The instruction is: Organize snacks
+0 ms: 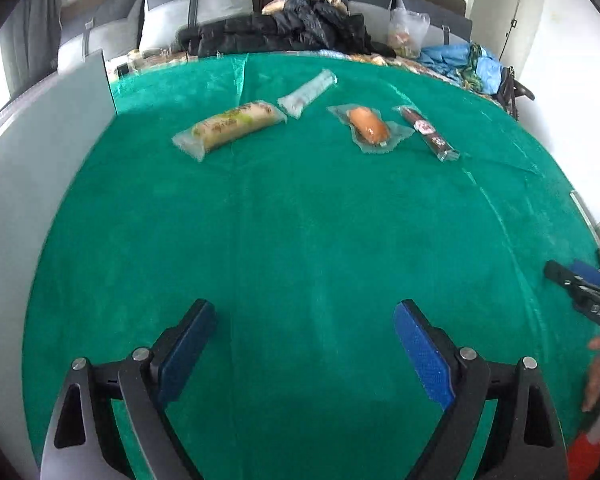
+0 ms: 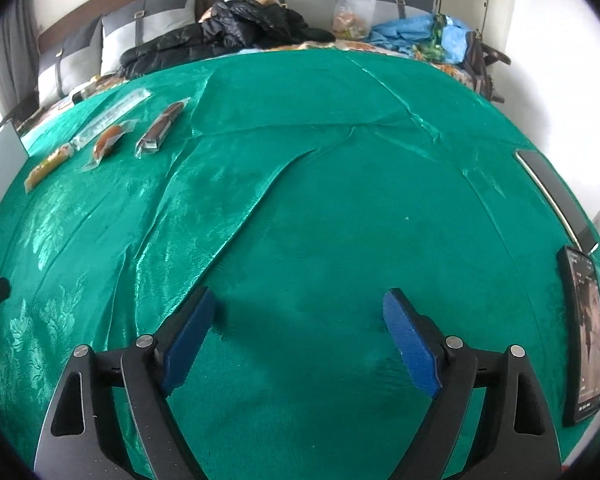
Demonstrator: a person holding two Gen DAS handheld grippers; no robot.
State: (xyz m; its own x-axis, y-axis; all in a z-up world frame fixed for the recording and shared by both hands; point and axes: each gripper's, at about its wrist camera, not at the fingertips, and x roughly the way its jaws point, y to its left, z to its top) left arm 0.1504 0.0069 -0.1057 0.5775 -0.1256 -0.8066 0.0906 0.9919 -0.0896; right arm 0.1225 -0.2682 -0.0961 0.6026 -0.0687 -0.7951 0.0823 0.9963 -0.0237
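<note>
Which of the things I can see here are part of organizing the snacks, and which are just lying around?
Part of the job:
- long bread roll packet
- pale wrapped bar
- sausage packet
- dark snack stick

Just lying about:
- phone
- black jacket
- blue cloth
- clear bag

Soft daylight; sheen on the green cloth (image 2: 100, 216); strong fisheye bending, dark corners, slight blur
</note>
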